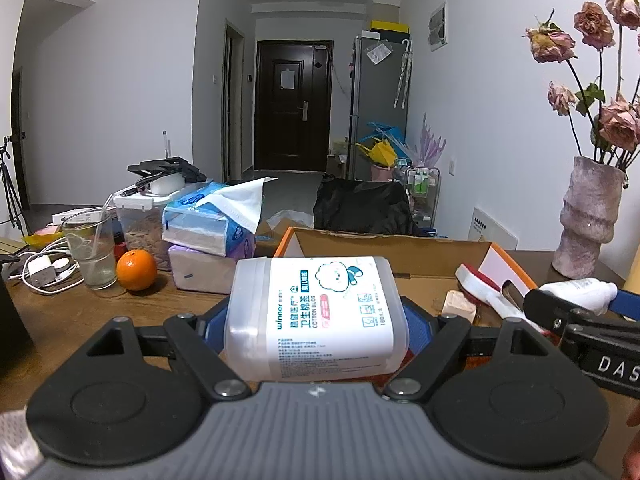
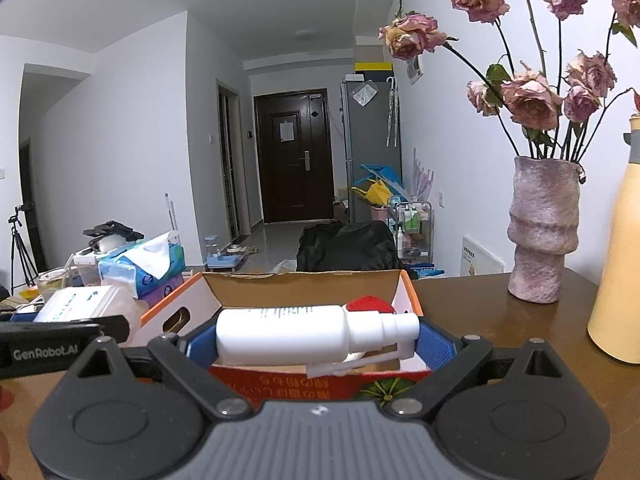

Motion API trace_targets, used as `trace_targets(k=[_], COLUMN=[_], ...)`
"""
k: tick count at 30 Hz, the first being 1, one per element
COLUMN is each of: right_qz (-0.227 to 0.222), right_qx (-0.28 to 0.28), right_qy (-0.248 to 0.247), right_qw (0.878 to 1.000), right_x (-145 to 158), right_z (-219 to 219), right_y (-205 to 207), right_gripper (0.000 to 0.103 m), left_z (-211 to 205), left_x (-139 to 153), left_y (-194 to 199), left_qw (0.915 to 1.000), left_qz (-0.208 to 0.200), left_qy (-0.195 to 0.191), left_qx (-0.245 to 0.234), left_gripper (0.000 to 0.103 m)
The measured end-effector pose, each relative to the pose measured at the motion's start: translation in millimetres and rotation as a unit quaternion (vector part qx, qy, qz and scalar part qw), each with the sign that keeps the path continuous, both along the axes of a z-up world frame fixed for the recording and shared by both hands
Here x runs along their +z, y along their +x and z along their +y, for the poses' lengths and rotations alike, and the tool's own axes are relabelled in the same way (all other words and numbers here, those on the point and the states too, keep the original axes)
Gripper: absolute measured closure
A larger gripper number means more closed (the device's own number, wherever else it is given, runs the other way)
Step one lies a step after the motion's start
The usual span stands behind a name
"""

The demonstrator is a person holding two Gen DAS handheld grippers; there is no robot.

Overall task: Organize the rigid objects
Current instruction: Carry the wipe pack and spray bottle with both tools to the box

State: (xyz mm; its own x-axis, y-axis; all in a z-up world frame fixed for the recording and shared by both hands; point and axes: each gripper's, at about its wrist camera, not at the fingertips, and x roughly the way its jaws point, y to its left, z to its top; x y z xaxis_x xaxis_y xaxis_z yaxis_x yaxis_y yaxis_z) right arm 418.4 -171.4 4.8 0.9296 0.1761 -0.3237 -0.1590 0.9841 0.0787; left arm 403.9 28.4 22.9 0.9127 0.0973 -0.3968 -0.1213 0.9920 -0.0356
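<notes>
My left gripper [image 1: 316, 320] is shut on a clear plastic cotton bud box [image 1: 316, 316] with a white and blue label, held above the wooden table just short of the open cardboard box [image 1: 384, 246]. My right gripper [image 2: 316, 338] is shut on a white spray bottle [image 2: 296, 334] lying crosswise between the blue pads, nozzle to the right, over the near edge of the cardboard box [image 2: 304, 288]. In the left wrist view the spray bottle [image 1: 580, 290] and right gripper show at the right edge. Inside the box lie a red and white item [image 1: 480, 284] and a beige block [image 1: 460, 304].
An orange [image 1: 137, 270], a glass with a straw [image 1: 90, 252], tissue packs [image 1: 212, 220], a food container [image 1: 140, 220] and charger cables [image 1: 44, 268] crowd the table's left. A pink vase of dried roses [image 2: 542, 236] and a yellow bottle [image 2: 618, 280] stand at the right.
</notes>
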Motion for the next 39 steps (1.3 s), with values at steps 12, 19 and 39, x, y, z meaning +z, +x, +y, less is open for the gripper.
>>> trace_targets(k=[12, 19, 39], right_qz=[0.004, 0.004, 0.018], right_qx=[0.004, 0.000, -0.009], right_qy=[-0.001, 0.002, -0.007], right_qw=[1.000, 1.000, 1.000], right_x=[-1.7, -0.8, -6.8], right_z=[9.9, 10.5, 16.6], right_y=[34.5, 56.0, 115.9], right_gripper=[0.006, 0.006, 0.006], left_z=[-0.9, 0.2, -0.1], left_x=[-0.9, -0.5, -10.5], left_y=[36.1, 61.4, 122.9], left_qw=[1.0000, 0.9999, 0.9999], left_qz=[0.001, 0.000, 0.012], left_qy=[-0.005, -0.014, -0.005], left_qx=[0.006, 0.007, 0.002], left_gripper=[0.019, 0.019, 0.019])
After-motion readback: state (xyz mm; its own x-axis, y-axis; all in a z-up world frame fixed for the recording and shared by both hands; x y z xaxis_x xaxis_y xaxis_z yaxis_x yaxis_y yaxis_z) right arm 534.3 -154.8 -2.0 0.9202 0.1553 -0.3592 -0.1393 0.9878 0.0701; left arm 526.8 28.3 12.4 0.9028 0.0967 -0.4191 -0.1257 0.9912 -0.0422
